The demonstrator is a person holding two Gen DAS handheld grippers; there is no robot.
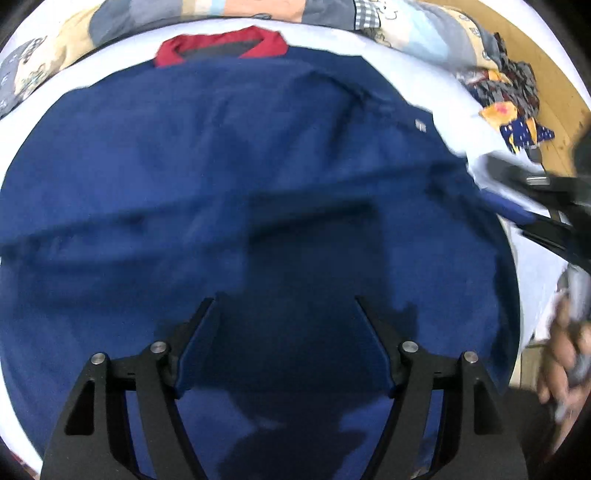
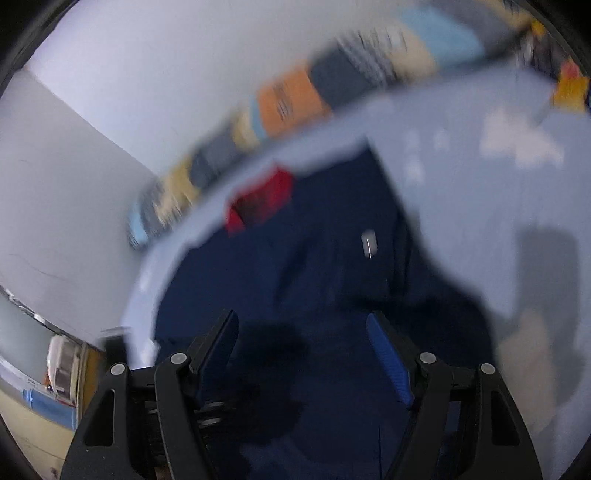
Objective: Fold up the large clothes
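The left gripper [image 1: 284, 301] hangs over the shirt [image 1: 221, 177] with its fingers [image 1: 195, 332] spread wide and nothing between them; only its own shadow falls on the cloth under the tips. Whether the tips touch the fabric cannot be told. The shirt is dark navy, spread nearly flat, and fills most of the left wrist view. A long soft crease runs across it ahead of the fingertips. Farther on, a seam slants toward the right edge, with a small pale tag [image 1: 420, 125] beside it. At the far end sits the red collar [image 1: 221, 46], lying open.

In the right wrist view, which is badly blurred, the right gripper [image 2: 303, 325] also stands with its fingers apart and empty, blue pads [image 2: 388, 365] facing inward, above the near part of the shirt. In the left wrist view this gripper shows at the shirt's right edge, with a hand [image 1: 565, 354] below it.

The shirt lies on a pale sheet [image 2: 461, 192]. Beyond the sheet, a patchwork quilt [image 1: 258, 11] runs along the far side, and a heap of patterned cloth [image 1: 513, 103] lies to the right.
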